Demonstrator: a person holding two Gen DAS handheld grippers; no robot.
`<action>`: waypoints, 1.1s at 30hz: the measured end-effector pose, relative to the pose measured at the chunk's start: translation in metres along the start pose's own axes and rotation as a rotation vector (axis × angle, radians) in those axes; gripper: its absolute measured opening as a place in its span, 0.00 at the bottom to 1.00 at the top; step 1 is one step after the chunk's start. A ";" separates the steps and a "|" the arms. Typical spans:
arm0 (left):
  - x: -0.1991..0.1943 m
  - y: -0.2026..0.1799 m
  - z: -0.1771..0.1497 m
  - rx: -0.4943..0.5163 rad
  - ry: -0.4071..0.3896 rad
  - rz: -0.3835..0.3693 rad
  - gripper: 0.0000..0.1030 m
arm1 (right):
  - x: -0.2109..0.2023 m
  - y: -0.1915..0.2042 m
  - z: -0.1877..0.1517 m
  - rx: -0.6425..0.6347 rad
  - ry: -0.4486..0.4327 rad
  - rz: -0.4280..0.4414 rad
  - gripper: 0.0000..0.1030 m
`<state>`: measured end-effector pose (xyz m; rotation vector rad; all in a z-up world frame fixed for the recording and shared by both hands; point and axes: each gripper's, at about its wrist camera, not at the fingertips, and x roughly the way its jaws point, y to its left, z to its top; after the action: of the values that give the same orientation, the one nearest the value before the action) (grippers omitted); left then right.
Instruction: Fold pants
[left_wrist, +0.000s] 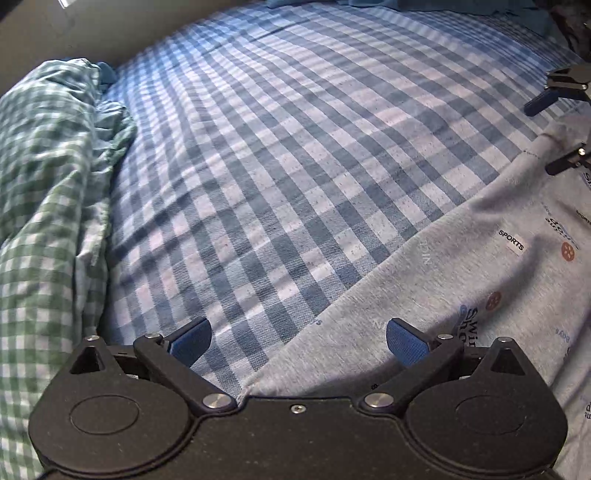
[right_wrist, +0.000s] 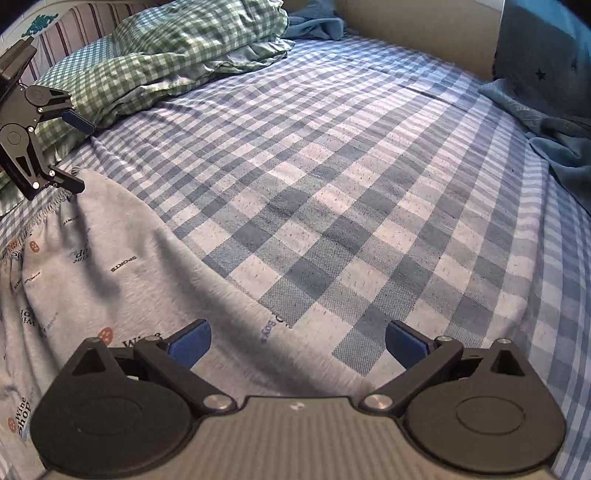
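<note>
Light grey pants (left_wrist: 461, 288) printed with words and small orange dots lie flat on a blue checked bedsheet (left_wrist: 295, 147). In the left wrist view they fill the lower right; in the right wrist view the pants (right_wrist: 110, 266) fill the lower left, elastic waistband at far left. My left gripper (left_wrist: 297, 343) is open, hovering over the pants' edge. My right gripper (right_wrist: 297, 341) is open, over the pants' edge too. Each shows in the other's view: the right gripper (left_wrist: 543, 136) at the far right, the left gripper (right_wrist: 77, 155) at the waistband corner. Neither holds anything.
A crumpled green checked blanket (left_wrist: 48, 203) lies along the left side and shows at the top left of the right wrist view (right_wrist: 177, 48). Teal cloth (right_wrist: 554, 133) lies at the bed's right. A beige wall (right_wrist: 417, 37) borders the far edge.
</note>
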<state>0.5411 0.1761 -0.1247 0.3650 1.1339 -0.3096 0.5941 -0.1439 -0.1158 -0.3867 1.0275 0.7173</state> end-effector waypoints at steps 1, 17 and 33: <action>0.003 0.002 -0.001 0.002 0.014 -0.014 0.96 | 0.003 -0.005 0.002 0.009 0.014 0.037 0.91; 0.023 0.005 -0.005 -0.099 0.163 0.003 0.03 | 0.010 0.003 -0.002 -0.110 0.115 0.043 0.21; -0.029 0.043 0.035 -0.299 -0.071 0.205 0.02 | -0.002 -0.012 0.070 -0.131 -0.022 -0.129 0.02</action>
<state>0.5763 0.2009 -0.0795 0.2010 1.0448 0.0282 0.6464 -0.1110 -0.0811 -0.5523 0.9285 0.6726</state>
